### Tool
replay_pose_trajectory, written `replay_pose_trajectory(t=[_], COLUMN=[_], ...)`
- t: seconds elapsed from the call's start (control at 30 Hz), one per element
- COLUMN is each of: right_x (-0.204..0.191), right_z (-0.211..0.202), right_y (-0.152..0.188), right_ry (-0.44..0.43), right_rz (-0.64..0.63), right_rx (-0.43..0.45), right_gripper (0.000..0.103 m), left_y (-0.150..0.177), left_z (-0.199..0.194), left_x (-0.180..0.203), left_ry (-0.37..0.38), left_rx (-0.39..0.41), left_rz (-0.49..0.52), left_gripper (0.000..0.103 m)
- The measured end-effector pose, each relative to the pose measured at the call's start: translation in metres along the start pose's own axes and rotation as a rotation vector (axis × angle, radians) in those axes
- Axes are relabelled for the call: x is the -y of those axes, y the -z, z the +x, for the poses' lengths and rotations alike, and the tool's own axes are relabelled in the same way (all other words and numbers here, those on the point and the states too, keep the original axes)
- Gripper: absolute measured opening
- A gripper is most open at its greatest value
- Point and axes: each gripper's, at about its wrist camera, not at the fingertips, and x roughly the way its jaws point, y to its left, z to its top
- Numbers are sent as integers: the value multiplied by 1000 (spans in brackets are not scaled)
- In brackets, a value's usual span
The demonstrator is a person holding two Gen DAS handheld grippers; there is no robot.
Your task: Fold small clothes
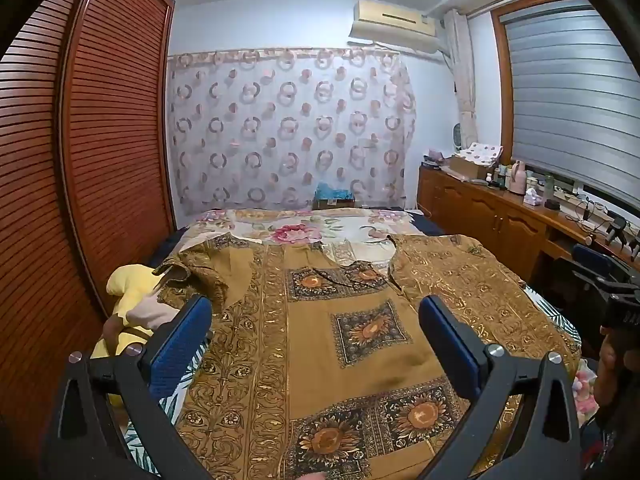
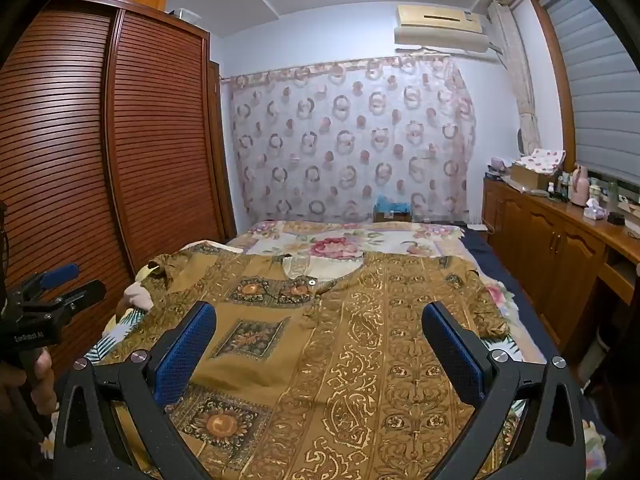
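A brown-gold patterned short-sleeved shirt (image 1: 320, 332) lies spread flat, front up, on the bed, collar toward the far end. It also shows in the right wrist view (image 2: 340, 340). My left gripper (image 1: 316, 312) is open and empty, held above the shirt's left and middle part. My right gripper (image 2: 320, 320) is open and empty, above the shirt's middle and right part. The left gripper also shows at the left edge of the right wrist view (image 2: 56, 284). The right gripper shows at the right edge of the left wrist view (image 1: 612, 276).
The bed has a floral quilt (image 1: 304, 232) beyond the shirt. A yellow soft toy (image 1: 128, 292) lies at the shirt's left sleeve. A slatted wooden wardrobe (image 1: 100, 140) stands left. A wooden cabinet (image 2: 560, 240) with bottles runs along the right.
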Motion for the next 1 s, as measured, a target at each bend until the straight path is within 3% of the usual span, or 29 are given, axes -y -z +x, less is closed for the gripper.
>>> replay_pose_trajectory(t=[1.0], right_x=[0], right_z=[0], right_y=[1], right_ry=[7], right_rz=[9], right_rx=[-1], right_gripper=[103], left_y=[0], left_z=[0], left_x=[1], left_ry=[-4], left_rx=[-7], left_rz=[11], left_gripper=[103])
